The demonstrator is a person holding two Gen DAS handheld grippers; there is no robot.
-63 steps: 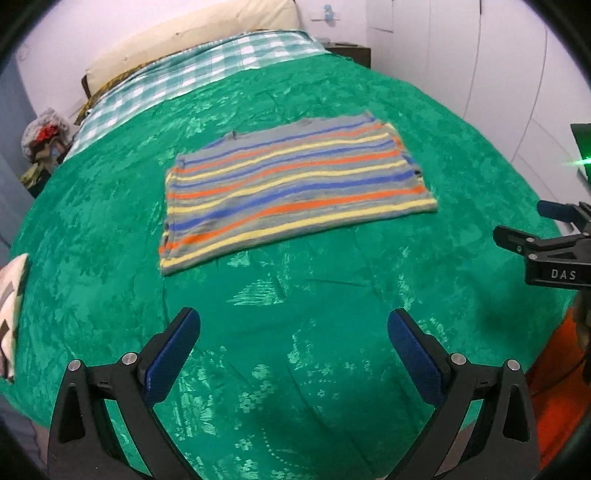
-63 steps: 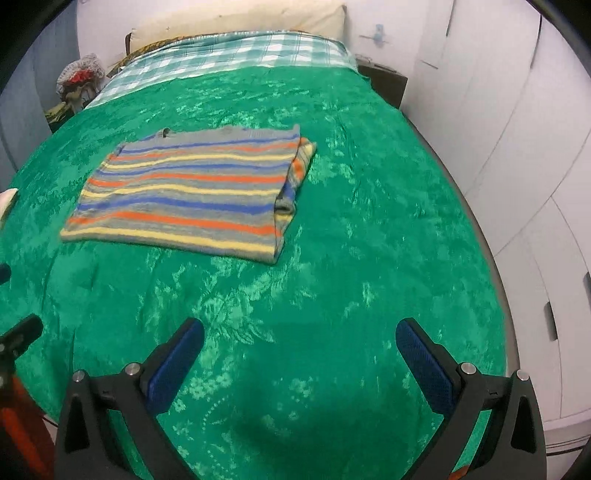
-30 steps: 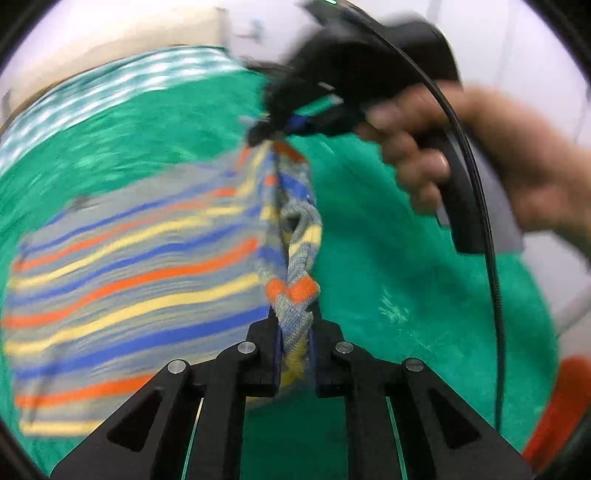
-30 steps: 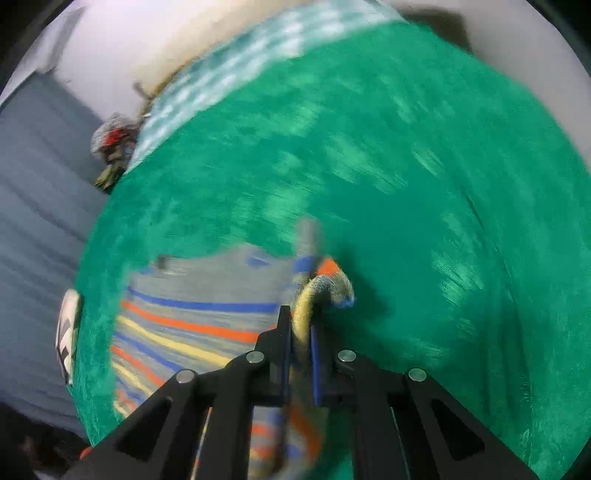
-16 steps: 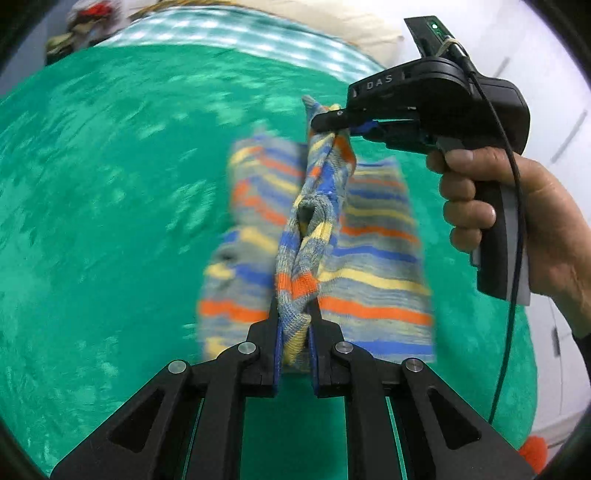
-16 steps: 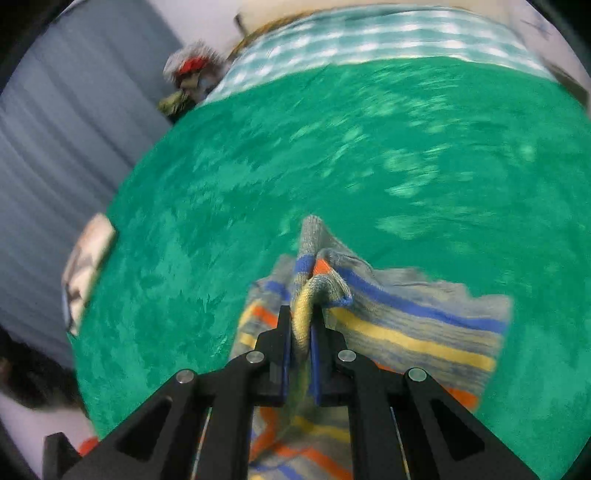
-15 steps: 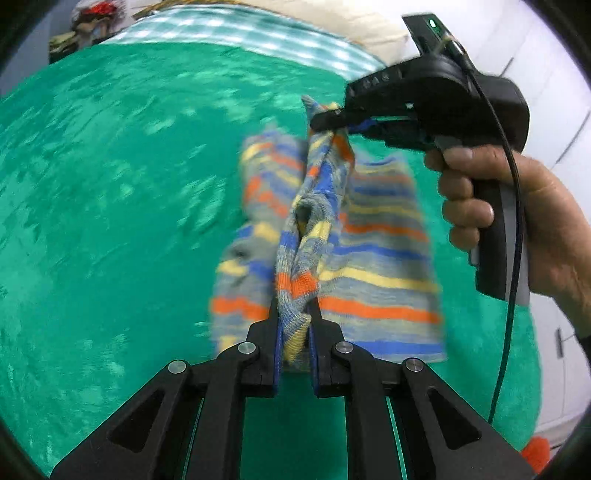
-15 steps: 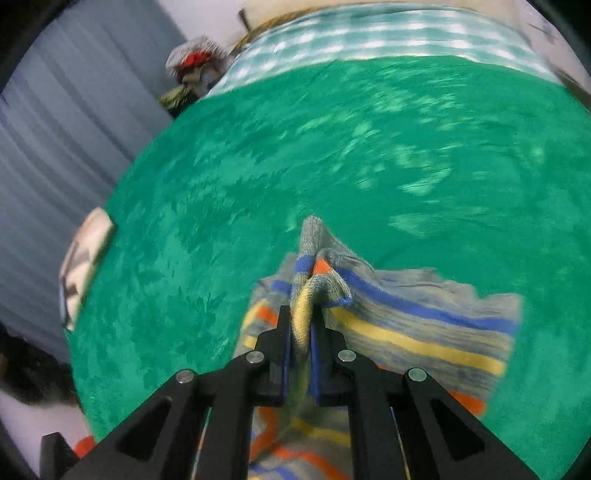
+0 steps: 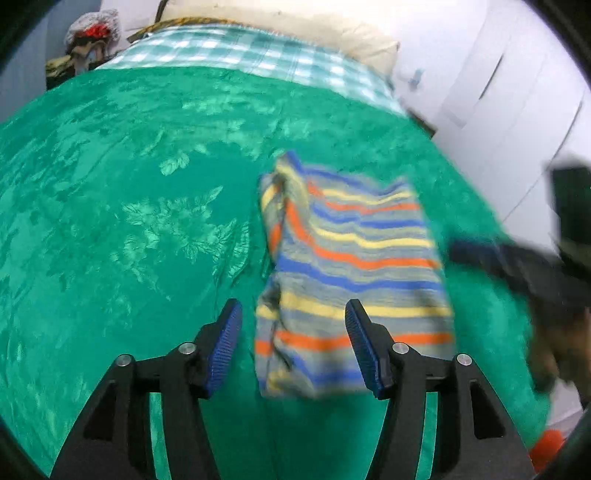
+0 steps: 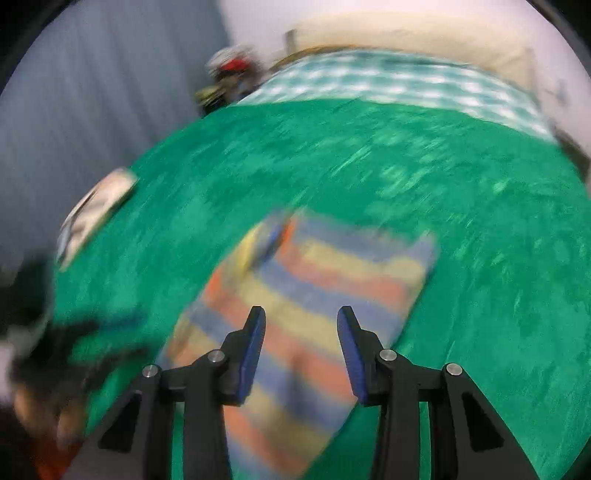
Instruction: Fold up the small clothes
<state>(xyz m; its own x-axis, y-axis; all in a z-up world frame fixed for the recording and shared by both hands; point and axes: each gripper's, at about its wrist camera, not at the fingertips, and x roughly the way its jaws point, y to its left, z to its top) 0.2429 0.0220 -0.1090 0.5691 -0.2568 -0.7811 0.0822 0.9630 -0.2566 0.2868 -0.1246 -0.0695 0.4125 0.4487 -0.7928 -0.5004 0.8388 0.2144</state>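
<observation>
A small striped garment (image 9: 351, 269), grey with blue, orange and yellow bands, lies folded over on the green bedspread (image 9: 129, 229). My left gripper (image 9: 293, 347) hovers over its near edge with the jaws opening and nothing pressed between the blue pads. In the right wrist view the same garment (image 10: 303, 306) is blurred below my right gripper (image 10: 301, 347), whose jaws are also opening with no cloth between the pads. The right gripper (image 9: 480, 254) shows as a dark blur at the right edge of the left wrist view.
A checked sheet (image 9: 258, 55) and a cream pillow (image 9: 295, 26) lie at the head of the bed. White cupboard doors (image 9: 498, 103) stand along the right side. A folded pale item (image 10: 92, 214) rests near the bed's left edge by a grey curtain (image 10: 92, 92).
Both grippers let go of the garment's folded edge and their jaws spread. The garment dropped flat onto the bedspread, folded narrower than before. The right gripper swung away to the right.
</observation>
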